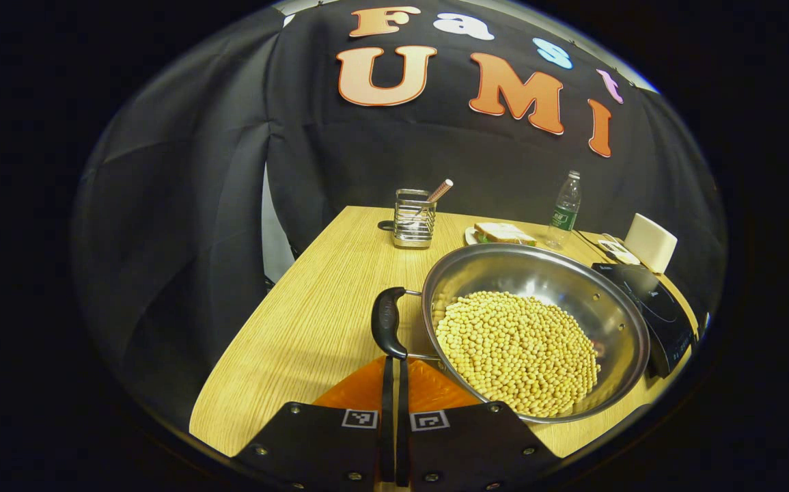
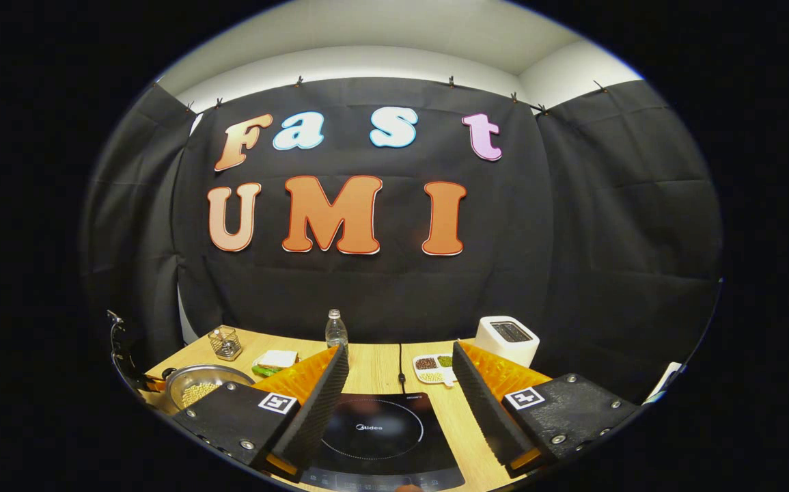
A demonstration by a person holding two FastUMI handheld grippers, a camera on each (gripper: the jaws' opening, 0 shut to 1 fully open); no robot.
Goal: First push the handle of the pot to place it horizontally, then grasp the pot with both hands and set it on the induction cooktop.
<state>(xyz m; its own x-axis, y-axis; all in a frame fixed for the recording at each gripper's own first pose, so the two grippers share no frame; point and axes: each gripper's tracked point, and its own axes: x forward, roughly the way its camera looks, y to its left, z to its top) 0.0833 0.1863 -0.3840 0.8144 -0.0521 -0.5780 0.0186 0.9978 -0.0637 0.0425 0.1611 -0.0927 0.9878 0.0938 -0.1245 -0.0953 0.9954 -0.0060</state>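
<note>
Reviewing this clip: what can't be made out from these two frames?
- Left gripper view: the pot's far handle is hidden behind its rim; the induction cooktop is partly behind the pot.
- Left gripper: whether its closed fingertips touch the near handle is unclear.
- Right gripper view: the cooktop's front is cut off by the edge.

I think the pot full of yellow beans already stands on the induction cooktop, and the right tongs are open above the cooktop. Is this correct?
Not entirely. In the left gripper view the pot of yellow beans stands on the wooden table, beside the induction cooktop, not on it. The rest holds: in the right gripper view the right tongs are open above the cooktop.
</note>
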